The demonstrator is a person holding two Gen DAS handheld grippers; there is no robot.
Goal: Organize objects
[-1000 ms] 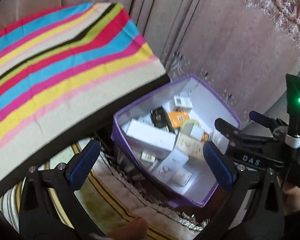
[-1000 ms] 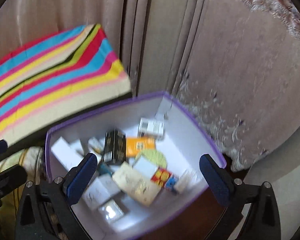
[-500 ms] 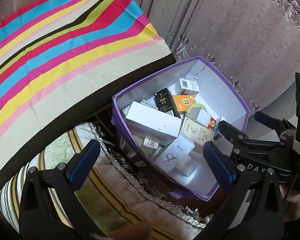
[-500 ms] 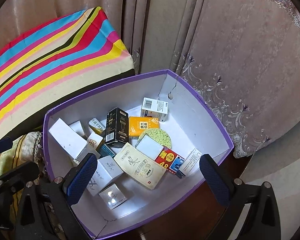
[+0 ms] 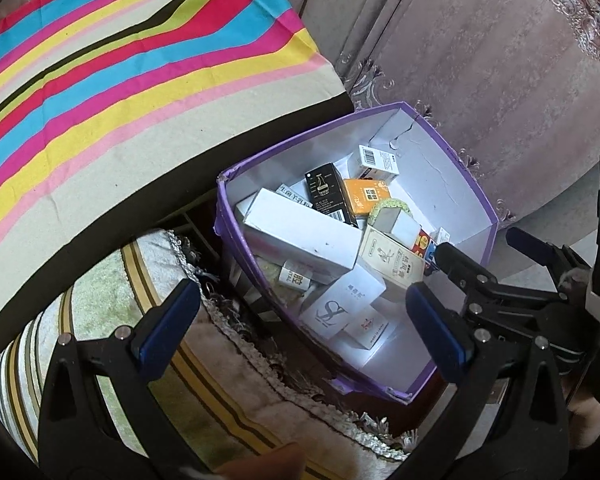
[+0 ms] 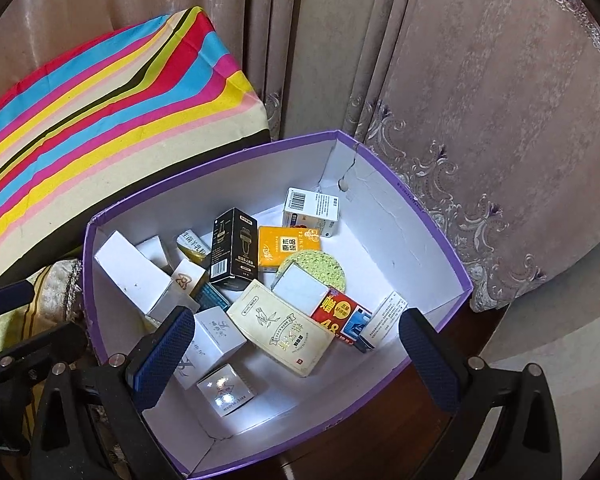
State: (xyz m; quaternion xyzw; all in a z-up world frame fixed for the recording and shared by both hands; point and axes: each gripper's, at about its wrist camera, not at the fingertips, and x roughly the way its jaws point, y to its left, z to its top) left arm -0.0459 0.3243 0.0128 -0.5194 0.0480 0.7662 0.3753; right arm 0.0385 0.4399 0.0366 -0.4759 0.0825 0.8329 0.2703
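A purple-rimmed cardboard box with white walls holds several small packages: a black box, an orange box, a cream box, a long white box and a red pack. My left gripper hangs open above the box's near left edge, nothing between its blue pads. My right gripper is open over the box's near side, also empty. The right gripper's black frame shows at the right of the left wrist view.
A striped multicoloured cloth covers a surface left of the box. A green and gold fringed cushion lies below it. Pink embroidered curtains hang behind. Dark wood shows under the box's near corner.
Both cameras have tilted down and drawn back from the box, so more of its inside and the cushion shows. Both grippers stay open and empty.
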